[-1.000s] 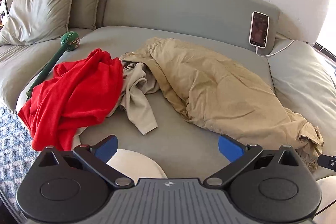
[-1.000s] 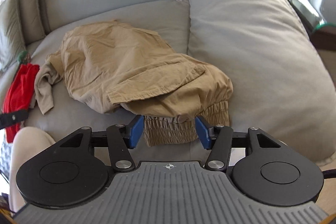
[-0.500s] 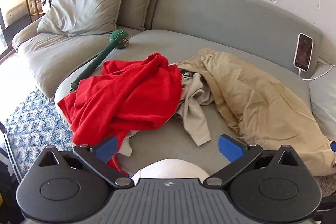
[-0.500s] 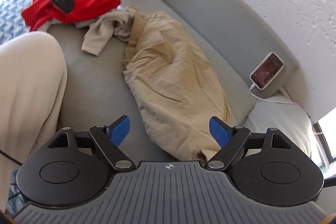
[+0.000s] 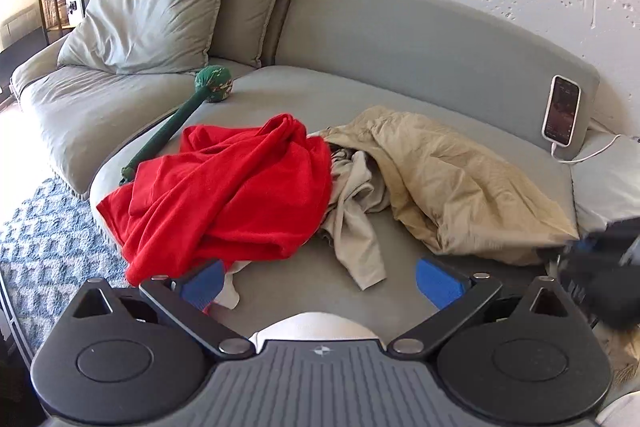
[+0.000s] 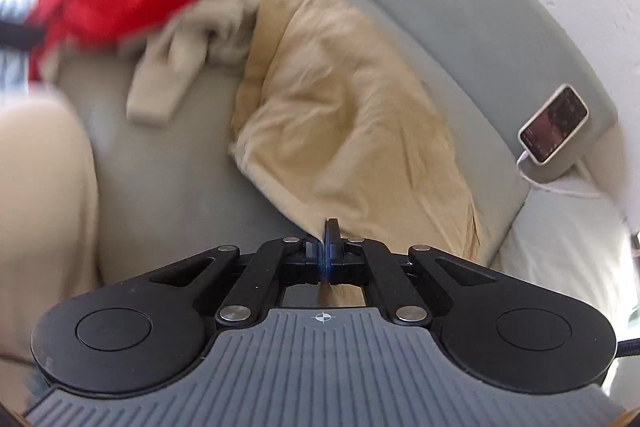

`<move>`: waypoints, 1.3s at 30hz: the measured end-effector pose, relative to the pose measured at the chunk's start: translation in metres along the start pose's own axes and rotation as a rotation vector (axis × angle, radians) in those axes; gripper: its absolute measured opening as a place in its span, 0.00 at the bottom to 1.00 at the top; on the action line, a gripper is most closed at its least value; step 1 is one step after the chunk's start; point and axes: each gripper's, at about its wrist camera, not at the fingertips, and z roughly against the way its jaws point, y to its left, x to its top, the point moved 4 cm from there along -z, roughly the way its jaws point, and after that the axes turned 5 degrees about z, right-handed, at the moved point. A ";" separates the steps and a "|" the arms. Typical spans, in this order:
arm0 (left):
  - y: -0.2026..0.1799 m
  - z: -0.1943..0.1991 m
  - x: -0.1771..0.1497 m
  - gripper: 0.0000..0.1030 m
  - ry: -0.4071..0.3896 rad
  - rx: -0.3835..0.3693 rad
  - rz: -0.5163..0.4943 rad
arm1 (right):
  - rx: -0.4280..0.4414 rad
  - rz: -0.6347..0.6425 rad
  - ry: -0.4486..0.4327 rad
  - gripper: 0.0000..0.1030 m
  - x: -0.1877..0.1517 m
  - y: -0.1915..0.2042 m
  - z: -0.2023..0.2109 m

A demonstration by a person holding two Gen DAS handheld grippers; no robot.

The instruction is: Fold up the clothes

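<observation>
The right gripper [image 6: 327, 227] has its fingers pressed together on the near edge of the tan trousers [image 6: 352, 115], which lie spread on the grey sofa [image 5: 400, 39]. The left gripper [image 5: 320, 277] has its fingers wide apart and holds nothing. It hangs near the red garment [image 5: 224, 195], beside a beige garment [image 5: 356, 211].

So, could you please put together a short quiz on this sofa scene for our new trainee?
1. True or false: the left gripper is open.
2. What does the right gripper pinch? A) red garment B) tan trousers C) phone
3. Fill in: the green massage hammer lies on the ___ .

Key: 1 true; 2 B; 3 sofa.
</observation>
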 end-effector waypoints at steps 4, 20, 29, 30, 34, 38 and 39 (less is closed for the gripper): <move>-0.025 0.023 0.023 1.00 -0.087 -0.070 -0.027 | 0.146 -0.417 -0.381 0.00 0.038 -0.080 0.115; -0.081 0.017 -0.025 0.99 0.022 -0.229 -0.223 | 0.141 -0.622 -0.116 0.80 -0.108 -0.041 0.089; -0.038 0.001 -0.018 0.99 0.024 -0.129 -0.112 | 0.094 -0.498 -0.010 0.93 -0.109 -0.002 0.037; -0.036 0.000 -0.019 0.99 0.029 -0.124 -0.107 | 0.089 -0.480 0.004 0.94 -0.111 0.002 0.030; -0.029 0.001 -0.020 0.99 0.039 -0.133 -0.094 | -0.010 -0.405 0.105 0.94 -0.119 0.017 -0.008; -0.030 0.003 -0.021 0.99 0.029 -0.149 -0.079 | 0.022 -0.719 0.083 0.94 -0.152 -0.007 -0.013; -0.032 0.003 -0.021 1.00 0.032 -0.155 -0.079 | 0.057 -0.791 0.084 0.93 -0.162 -0.010 -0.017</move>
